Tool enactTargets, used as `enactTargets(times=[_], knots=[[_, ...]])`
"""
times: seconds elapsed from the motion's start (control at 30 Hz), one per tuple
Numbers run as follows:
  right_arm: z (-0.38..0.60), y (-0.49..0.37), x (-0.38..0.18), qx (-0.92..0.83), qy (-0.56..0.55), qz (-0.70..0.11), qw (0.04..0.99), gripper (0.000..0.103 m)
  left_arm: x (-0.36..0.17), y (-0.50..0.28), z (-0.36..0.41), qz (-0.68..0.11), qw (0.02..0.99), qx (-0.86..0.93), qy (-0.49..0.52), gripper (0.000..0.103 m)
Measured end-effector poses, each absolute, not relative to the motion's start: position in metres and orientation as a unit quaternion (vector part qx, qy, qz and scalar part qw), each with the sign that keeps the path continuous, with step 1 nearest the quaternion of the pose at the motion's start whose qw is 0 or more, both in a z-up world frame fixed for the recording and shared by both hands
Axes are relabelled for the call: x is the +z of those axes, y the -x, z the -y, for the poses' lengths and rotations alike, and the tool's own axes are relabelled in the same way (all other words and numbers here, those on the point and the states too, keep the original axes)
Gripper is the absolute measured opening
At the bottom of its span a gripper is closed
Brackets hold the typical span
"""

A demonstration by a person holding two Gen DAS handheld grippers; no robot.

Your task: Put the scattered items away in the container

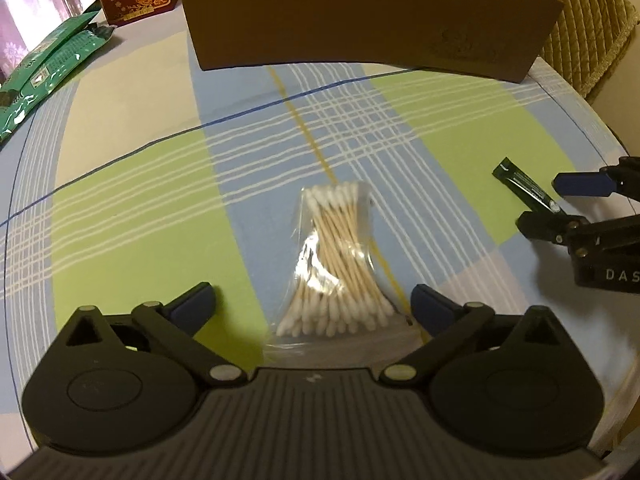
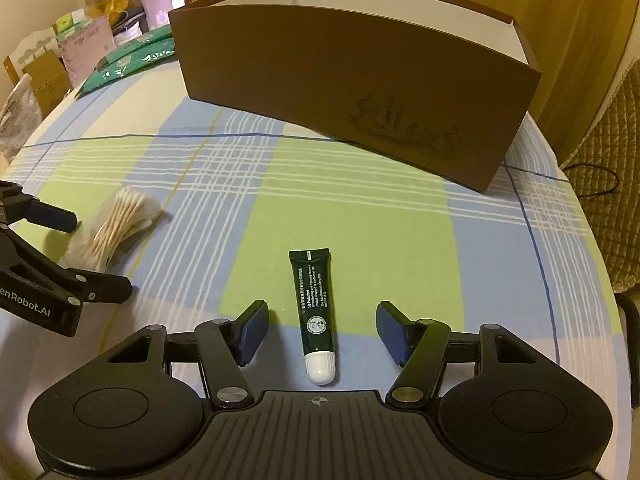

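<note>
Left: your left tool (image 1: 314, 300) is released, jaws spread wide to either side of the swab bag (image 1: 334, 264), which lies flat on the checked desk (image 1: 140, 200). The bag's long axis runs straight ahead along the tool's line, so the jaws would close across its narrow width. No pad touches it. The tool pitches steeply down over the bag's near end.

Centre: the box (image 2: 340, 88) stands open-topped beyond both items, at the far side of the desk.

Right: your right tool (image 2: 322, 332) is also released, jaws part-way apart and straddling the green tube (image 2: 314, 304). The tube lies flat, white cap toward you, crimped end toward the box, its long axis in line with the tool. Both pads stand clear of its sides. This tool likewise tilts down.

Each hand is nearest its own item; judged from this, the coming move is a squeeze across each short axis.
</note>
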State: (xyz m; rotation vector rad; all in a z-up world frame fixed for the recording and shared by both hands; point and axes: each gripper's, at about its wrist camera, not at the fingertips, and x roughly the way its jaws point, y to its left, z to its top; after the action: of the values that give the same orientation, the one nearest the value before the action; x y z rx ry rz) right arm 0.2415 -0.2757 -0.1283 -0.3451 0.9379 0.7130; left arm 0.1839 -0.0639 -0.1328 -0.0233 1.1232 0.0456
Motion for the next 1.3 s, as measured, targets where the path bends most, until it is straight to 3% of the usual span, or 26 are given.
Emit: enactTargets(times=[0.03,0.1,0.43,0.53,0.6,0.63,0.67,0.7,0.8,0.97,1.13,1.2,1.3], knots=[[0.276,-0.242,-0.129,0.335,0.16,-0.442,0.817,0.071,-0.133,-0.185,0.064,-0.532,0.846,0.024,0.012,0.103],[0.271,-0.242,-0.132,0.331,0.17,-0.458,0.807,0.103,-0.132,-0.187,0.064,-0.533,0.846,0.028,0.014,0.103],[0.274,-0.239,-0.138,0.325,0.169,-0.453,0.813,0.103,-0.132,-0.186,0.063,-0.531,0.847,0.035,0.017,0.103],[0.279,-0.231,-0.135,0.326,0.163,-0.435,0.824,0.091,-0.132,-0.183,0.062,-0.531,0.847,0.032,0.015,0.103],[0.281,-0.229,-0.13,0.326,0.157,-0.421,0.832,0.062,-0.132,-0.181,0.063,-0.53,0.847,0.03,0.014,0.103],[0.281,-0.229,-0.129,0.326,0.155,-0.418,0.834,0.055,-0.132,-0.181,0.063,-0.53,0.848,0.029,0.013,0.103],[0.282,-0.23,-0.128,0.326,0.155,-0.414,0.836,0.041,-0.132,-0.18,0.062,-0.529,0.848,0.029,0.014,0.103],[0.283,-0.23,-0.127,0.326,0.156,-0.412,0.837,0.032,-0.133,-0.18,0.062,-0.529,0.848,0.029,0.013,0.103],[0.284,-0.229,-0.126,0.328,0.159,-0.411,0.835,0.021,-0.132,-0.18,0.063,-0.526,0.85,0.025,0.009,0.097],[0.292,-0.221,-0.124,0.334,0.166,-0.418,0.828,0.019,-0.127,-0.178,0.068,-0.515,0.857,0.006,0.002,0.076],[0.308,-0.212,-0.123,0.332,0.162,-0.428,0.825,0.019,-0.123,-0.175,0.069,-0.504,0.864,-0.009,0.001,0.046],[0.313,-0.21,-0.122,0.33,0.16,-0.431,0.825,0.019,-0.121,-0.174,0.069,-0.506,0.863,-0.015,0.002,0.039],[0.316,-0.209,-0.122,0.329,0.158,-0.431,0.825,0.019,-0.119,-0.172,0.067,-0.507,0.861,-0.02,0.007,0.037]])
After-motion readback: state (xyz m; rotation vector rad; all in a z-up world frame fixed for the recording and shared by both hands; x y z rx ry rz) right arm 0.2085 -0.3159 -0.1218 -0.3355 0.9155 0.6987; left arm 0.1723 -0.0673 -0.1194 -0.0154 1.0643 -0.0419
